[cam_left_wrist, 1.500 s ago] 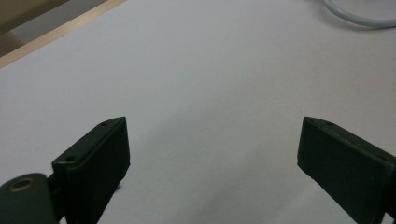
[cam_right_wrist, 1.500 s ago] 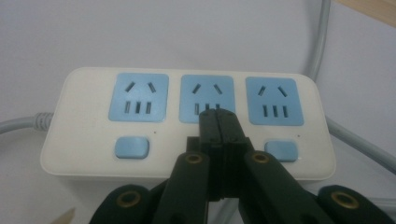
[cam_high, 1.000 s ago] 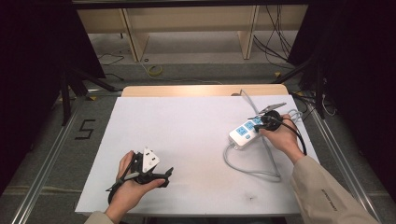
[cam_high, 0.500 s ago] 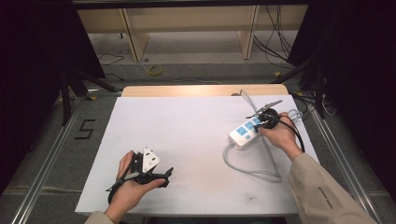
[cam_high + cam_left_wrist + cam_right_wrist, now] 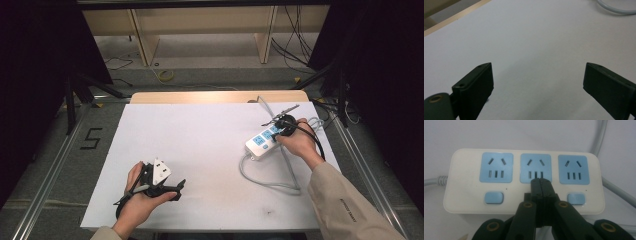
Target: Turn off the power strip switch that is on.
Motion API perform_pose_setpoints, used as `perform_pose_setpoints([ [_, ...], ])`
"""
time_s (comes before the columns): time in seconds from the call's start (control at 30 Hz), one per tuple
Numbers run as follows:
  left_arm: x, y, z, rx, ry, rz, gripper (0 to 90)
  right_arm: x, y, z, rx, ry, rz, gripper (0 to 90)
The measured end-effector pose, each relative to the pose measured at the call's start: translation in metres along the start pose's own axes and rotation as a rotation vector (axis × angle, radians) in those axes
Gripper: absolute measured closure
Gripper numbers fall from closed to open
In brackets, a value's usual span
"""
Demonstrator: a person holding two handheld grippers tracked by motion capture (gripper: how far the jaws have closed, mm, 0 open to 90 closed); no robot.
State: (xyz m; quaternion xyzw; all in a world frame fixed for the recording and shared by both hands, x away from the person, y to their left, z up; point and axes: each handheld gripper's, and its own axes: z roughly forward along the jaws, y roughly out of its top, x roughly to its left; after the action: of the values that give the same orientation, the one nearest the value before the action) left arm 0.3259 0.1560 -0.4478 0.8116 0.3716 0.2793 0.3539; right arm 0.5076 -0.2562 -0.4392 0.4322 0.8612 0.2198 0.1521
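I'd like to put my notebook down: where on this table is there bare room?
The middle of the white table, between the left hand-held gripper and the white-and-blue power strip, is bare. The right side is crowded by its grey cable.

High view: fixed overhead, looks forward and down over white table (image 5: 200,150). Right gripper view: very close, faces power strip (image 5: 524,180); strip shared with high view (image 5: 264,142). Left gripper view: low, near tabletop, faces grey cable (image 5: 614,6).
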Motion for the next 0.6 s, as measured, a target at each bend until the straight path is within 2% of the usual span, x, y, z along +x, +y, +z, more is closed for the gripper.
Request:
perform_pose_setpoints([
  [0.43,-0.0006,0.0003,-0.0001,0.000,0.000,0.003,8.9,-0.0006,0.0032,0.0012,0.029,0.007,0.000,90.0],
  [0.6,-0.0010,0.0007,0.0002,-0.002,-0.001,0.004,8.9,0.0011,0.0049,0.0015,0.041,-0.004,-0.007,90.0],
])
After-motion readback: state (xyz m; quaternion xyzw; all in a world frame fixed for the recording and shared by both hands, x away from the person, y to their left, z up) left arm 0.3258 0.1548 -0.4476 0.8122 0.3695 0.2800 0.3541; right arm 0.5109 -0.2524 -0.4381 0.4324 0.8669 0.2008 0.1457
